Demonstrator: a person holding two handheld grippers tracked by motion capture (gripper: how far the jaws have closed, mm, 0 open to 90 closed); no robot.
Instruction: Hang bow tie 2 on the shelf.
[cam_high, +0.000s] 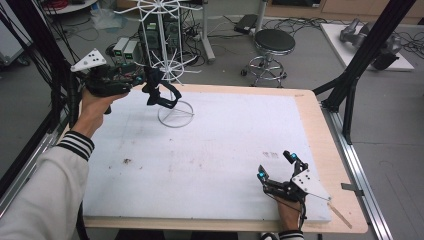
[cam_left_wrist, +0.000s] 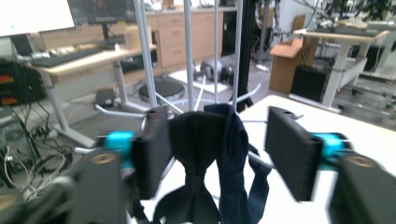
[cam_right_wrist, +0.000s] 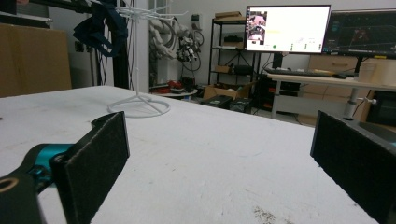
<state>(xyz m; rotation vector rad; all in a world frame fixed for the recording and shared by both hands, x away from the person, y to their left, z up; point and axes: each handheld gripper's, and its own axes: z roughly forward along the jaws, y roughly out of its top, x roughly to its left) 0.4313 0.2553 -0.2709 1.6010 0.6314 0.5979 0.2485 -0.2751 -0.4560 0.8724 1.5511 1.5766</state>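
A light wooden table (cam_high: 320, 130) carries a large white foam sheet (cam_high: 210, 160) covering nearly all of its top. At about eleven o'clock on the sheet stands a white wire display rack (cam_high: 167, 65) on its round ring base, and the right gripper (cam_high: 276, 166) rests near five o'clock.

Your bow tie (cam_left_wrist: 196, 154) looks like soft matt dark cloth, hanging on a rack (cam_high: 165, 55) of thin, smooth white-coated wire. The left hand-held gripper (cam_left_wrist: 224, 154) has rough matt black pads, and the worktop (cam_high: 220, 145) is a matt, scuffed white sheet on pale wood.
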